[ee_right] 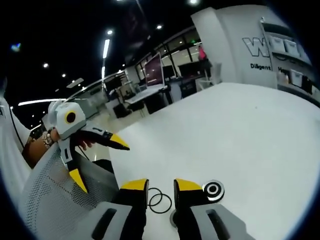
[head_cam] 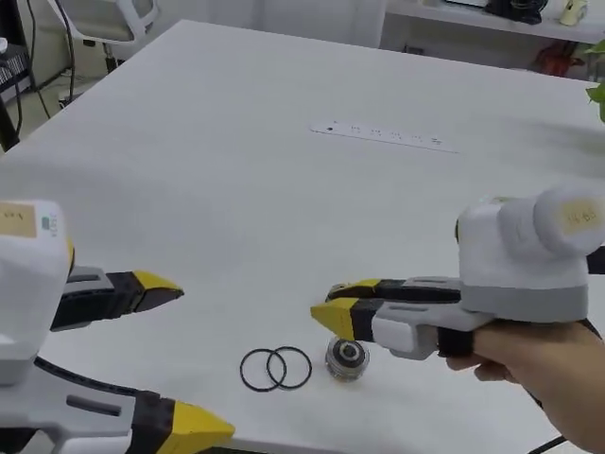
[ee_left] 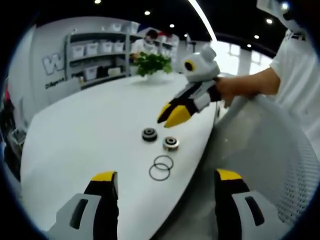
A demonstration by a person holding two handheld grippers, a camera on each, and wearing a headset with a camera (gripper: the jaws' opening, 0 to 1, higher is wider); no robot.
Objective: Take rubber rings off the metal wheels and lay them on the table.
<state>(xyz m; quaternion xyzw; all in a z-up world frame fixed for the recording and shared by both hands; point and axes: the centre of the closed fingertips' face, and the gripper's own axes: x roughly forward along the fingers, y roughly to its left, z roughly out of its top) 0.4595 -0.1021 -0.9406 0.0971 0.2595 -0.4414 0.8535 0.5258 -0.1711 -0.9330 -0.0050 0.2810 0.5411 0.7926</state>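
A: What's the room like?
B: Ceiling spotlights (ee_left: 146, 13), shelving with bins (ee_left: 95, 55) against a white wall (ee_left: 47, 40), a potted plant (ee_left: 152, 64) on the white table's (ee_left: 90, 130) far end.
A: Seating?
B: A white mesh chair (ee_left: 260, 150) alongside.

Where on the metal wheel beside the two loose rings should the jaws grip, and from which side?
Probably across the outer rim of the metal wheel, coming from above: it lies flat, hub up, so jaws can straddle its round sides.
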